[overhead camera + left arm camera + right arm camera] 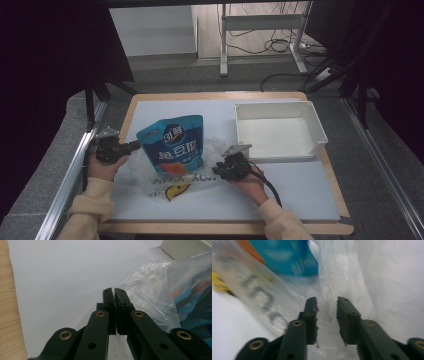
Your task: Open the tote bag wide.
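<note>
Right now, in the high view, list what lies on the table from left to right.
left gripper → blue snack pouch standing in the clear plastic bag → right gripper → white tray

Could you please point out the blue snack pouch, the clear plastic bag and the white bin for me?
blue snack pouch (173, 145): high view, front face.
clear plastic bag (170, 186): high view, printed lower part.
white bin (320, 131): high view, right wall.
</note>
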`<move>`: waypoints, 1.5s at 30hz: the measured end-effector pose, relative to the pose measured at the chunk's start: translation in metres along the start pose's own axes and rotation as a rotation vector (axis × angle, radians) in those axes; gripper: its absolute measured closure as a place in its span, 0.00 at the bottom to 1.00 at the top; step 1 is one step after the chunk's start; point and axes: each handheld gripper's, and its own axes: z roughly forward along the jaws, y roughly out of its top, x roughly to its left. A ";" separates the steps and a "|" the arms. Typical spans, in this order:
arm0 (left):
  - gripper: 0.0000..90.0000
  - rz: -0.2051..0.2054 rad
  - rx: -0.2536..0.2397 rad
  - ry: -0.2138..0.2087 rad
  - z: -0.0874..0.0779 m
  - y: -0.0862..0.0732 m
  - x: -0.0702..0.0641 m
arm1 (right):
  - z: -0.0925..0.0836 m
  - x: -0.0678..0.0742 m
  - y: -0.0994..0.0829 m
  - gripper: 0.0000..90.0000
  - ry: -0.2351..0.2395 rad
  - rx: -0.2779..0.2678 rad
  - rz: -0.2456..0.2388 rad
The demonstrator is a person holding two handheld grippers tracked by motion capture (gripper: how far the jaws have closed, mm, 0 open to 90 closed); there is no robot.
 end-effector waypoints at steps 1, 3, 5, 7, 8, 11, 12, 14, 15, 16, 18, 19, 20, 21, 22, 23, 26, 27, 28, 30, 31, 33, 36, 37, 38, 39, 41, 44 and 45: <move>0.99 0.000 0.000 0.000 0.000 0.000 0.000 | -0.009 0.002 0.004 0.66 0.005 -0.036 0.007; 0.99 -0.001 -0.002 -0.004 0.000 0.000 0.000 | -0.014 0.003 0.007 0.64 0.010 -0.052 0.001; 0.99 -0.001 -0.005 -0.005 0.000 0.000 0.000 | -0.026 0.006 0.010 0.59 0.016 -0.083 0.000; 0.99 -0.005 -0.008 -0.011 -0.001 0.000 0.000 | -0.040 0.011 0.013 0.54 0.034 -0.115 -0.013; 0.99 -0.005 -0.008 -0.011 -0.001 0.000 0.000 | -0.040 0.011 0.013 0.54 0.034 -0.115 -0.013; 0.99 -0.010 -0.012 -0.014 -0.002 0.001 0.000 | -0.069 0.019 0.022 0.52 0.027 -0.184 -0.043; 0.99 -0.012 -0.014 -0.016 -0.002 0.001 0.000 | -0.069 0.019 0.022 0.52 0.027 -0.184 -0.043; 0.99 -0.012 -0.015 -0.018 -0.002 0.002 -0.001 | -0.094 0.019 0.038 0.50 -0.027 -0.252 -0.056; 0.99 -0.012 -0.015 -0.018 -0.002 0.002 -0.001 | -0.094 0.019 0.038 0.50 -0.027 -0.252 -0.056; 0.99 -0.009 -0.016 -0.017 -0.002 0.003 -0.002 | -0.101 0.017 0.047 0.49 -0.052 -0.282 -0.063; 0.99 -0.006 -0.014 -0.019 -0.001 0.004 -0.004 | -0.105 0.013 0.061 0.48 -0.076 -0.298 -0.065; 0.99 -0.004 -0.013 -0.020 -0.001 0.004 -0.004 | -0.103 0.011 0.067 0.48 -0.076 -0.291 -0.065; 0.99 -0.003 -0.012 -0.021 -0.001 0.004 -0.005 | -0.098 0.008 0.074 0.47 -0.077 -0.279 -0.067; 0.98 0.001 -0.011 -0.022 -0.001 0.004 -0.005 | -0.084 0.003 0.084 0.46 -0.076 -0.236 -0.073; 0.98 0.001 -0.011 -0.022 -0.001 0.004 -0.005 | -0.084 0.003 0.084 0.46 -0.076 -0.236 -0.073; 0.99 0.002 -0.010 -0.022 -0.001 0.004 -0.005 | -0.078 0.000 0.086 0.46 -0.073 -0.220 -0.075; 0.99 0.000 -0.006 -0.022 0.000 0.003 -0.004 | -0.052 -0.007 0.094 0.46 -0.074 -0.164 -0.072; 0.99 0.000 -0.005 -0.021 0.000 0.003 -0.003 | -0.038 -0.010 0.097 0.47 -0.084 -0.137 -0.079; 0.98 -0.001 -0.007 -0.022 0.000 0.003 -0.003 | -0.034 -0.010 0.099 0.47 -0.080 -0.133 -0.077; 0.99 -0.003 -0.007 -0.024 0.000 0.003 -0.002 | -0.031 -0.011 0.100 0.48 -0.074 -0.129 -0.071; 0.99 -0.003 -0.007 -0.024 0.000 0.003 -0.002 | -0.026 -0.012 0.101 0.50 -0.066 -0.116 -0.073; 0.99 -0.002 -0.009 -0.024 0.000 0.003 -0.002 | -0.019 -0.012 0.103 0.56 -0.045 -0.089 -0.077; 0.99 -0.003 -0.011 -0.023 -0.001 0.003 -0.003 | -0.012 -0.013 0.102 0.77 -0.028 -0.043 -0.097; 0.99 -0.002 -0.011 -0.022 -0.002 0.003 -0.003 | -0.010 -0.014 0.102 0.85 -0.023 -0.033 -0.092; 0.99 -0.002 -0.012 -0.022 -0.002 0.003 -0.003 | -0.009 -0.015 0.101 0.91 -0.017 -0.034 -0.087; 0.99 -0.002 -0.012 -0.020 -0.002 0.003 -0.003 | -0.011 -0.015 0.100 0.97 -0.037 -0.088 -0.074; 0.99 -0.002 -0.015 -0.017 -0.003 0.003 -0.003 | -0.012 -0.015 0.100 0.98 -0.041 -0.111 -0.063; 0.99 -0.003 -0.019 -0.019 -0.003 0.003 -0.003 | -0.014 -0.013 0.097 0.98 -0.072 -0.175 -0.033; 0.99 -0.002 -0.019 -0.019 -0.003 0.003 -0.003 | -0.013 -0.012 0.096 0.98 -0.081 -0.188 -0.023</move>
